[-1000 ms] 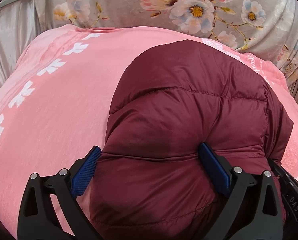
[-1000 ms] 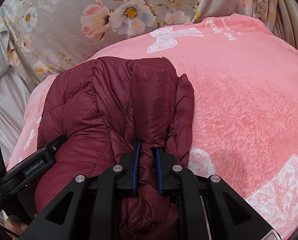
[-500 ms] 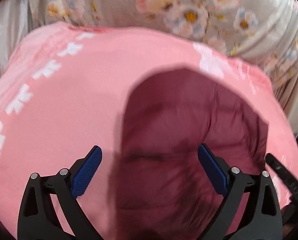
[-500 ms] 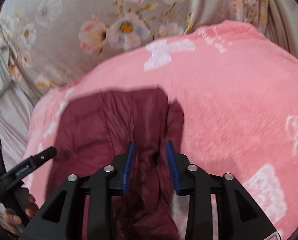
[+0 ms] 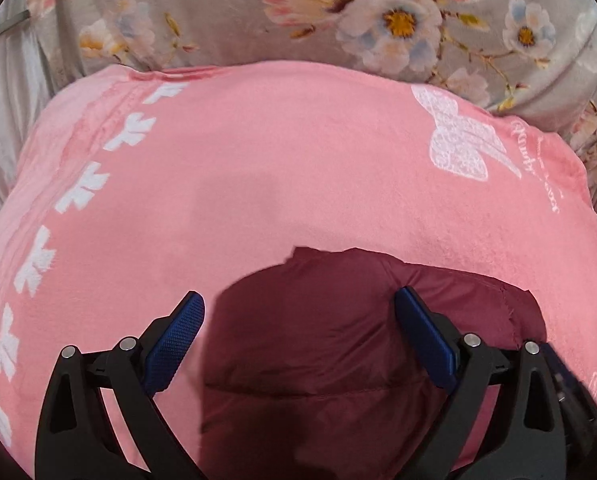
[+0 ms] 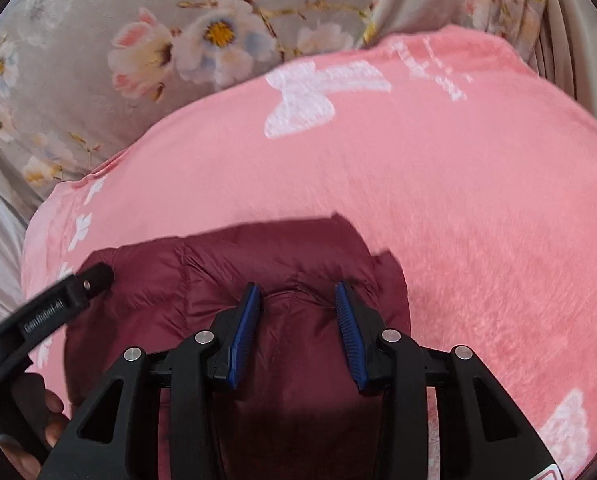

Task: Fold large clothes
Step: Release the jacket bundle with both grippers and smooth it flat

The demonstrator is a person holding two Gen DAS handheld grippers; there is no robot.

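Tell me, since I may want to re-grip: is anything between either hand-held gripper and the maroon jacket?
Nothing visible. The maroon puffer jacket lies on the pink blanket, directly under the open left hand-held gripper and the open right hand-held gripper, with no other object between.

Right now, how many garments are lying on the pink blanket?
1: a maroon puffer jacket, bundled at the near edge of the pink blanket, beneath both open tools. Anything under it is hidden.

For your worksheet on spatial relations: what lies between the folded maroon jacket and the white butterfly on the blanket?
Only bare pink blanket separates the jacket from the butterfly, shown in both wrist views.
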